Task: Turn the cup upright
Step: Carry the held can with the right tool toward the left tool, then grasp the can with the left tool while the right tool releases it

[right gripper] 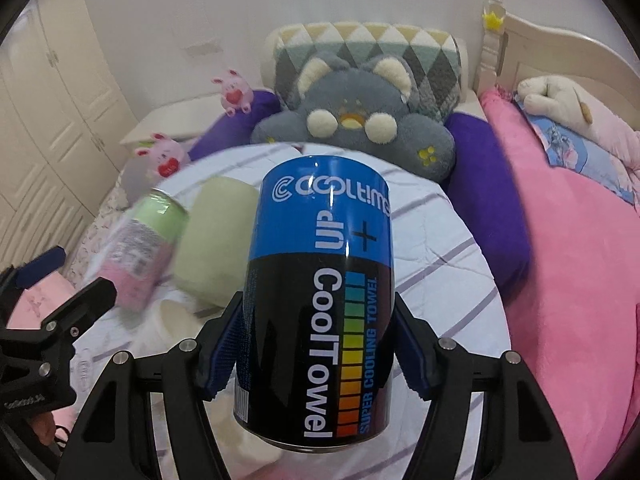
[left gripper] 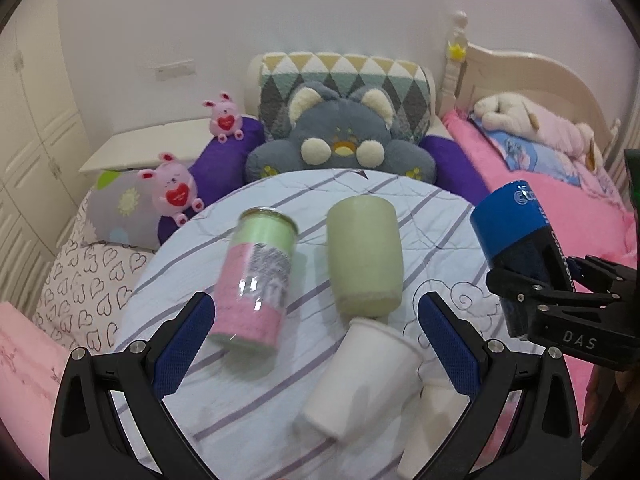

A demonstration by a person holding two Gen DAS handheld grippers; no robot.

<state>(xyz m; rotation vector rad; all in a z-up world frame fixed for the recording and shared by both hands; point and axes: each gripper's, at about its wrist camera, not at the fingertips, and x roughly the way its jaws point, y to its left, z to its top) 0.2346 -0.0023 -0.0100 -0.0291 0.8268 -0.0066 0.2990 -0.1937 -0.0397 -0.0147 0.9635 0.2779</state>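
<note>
**Q.** Where do your grippers and cups stand?

**A.** Your right gripper [right gripper: 316, 364] has its jaws clamped on the blue-and-black Cool Towel canister [right gripper: 320, 296], lifted clear of the striped quilt [left gripper: 420, 216]; its printing reads inverted near the top, so you hold it upside down or mid-turn. Your left gripper [left gripper: 316, 344] hangs with jaws wide and empty above a white paper cup [left gripper: 360, 376] lying on its side. A pale green cup [left gripper: 366, 256] rests just behind it, and a pink-and-green can [left gripper: 254, 280] lies tilted beside the left finger [left gripper: 184, 344].

**Q.** What could fail from here?

**A.** The pads grip the canister low on a glossy wall, so a quick rotation may let it slip or swing. The quilt is soft and uneven; set down off-level, the canister probably topples toward the green cup. Your left jaws, lowered carelessly, may nudge the can or crush the thin paper cup.
</note>
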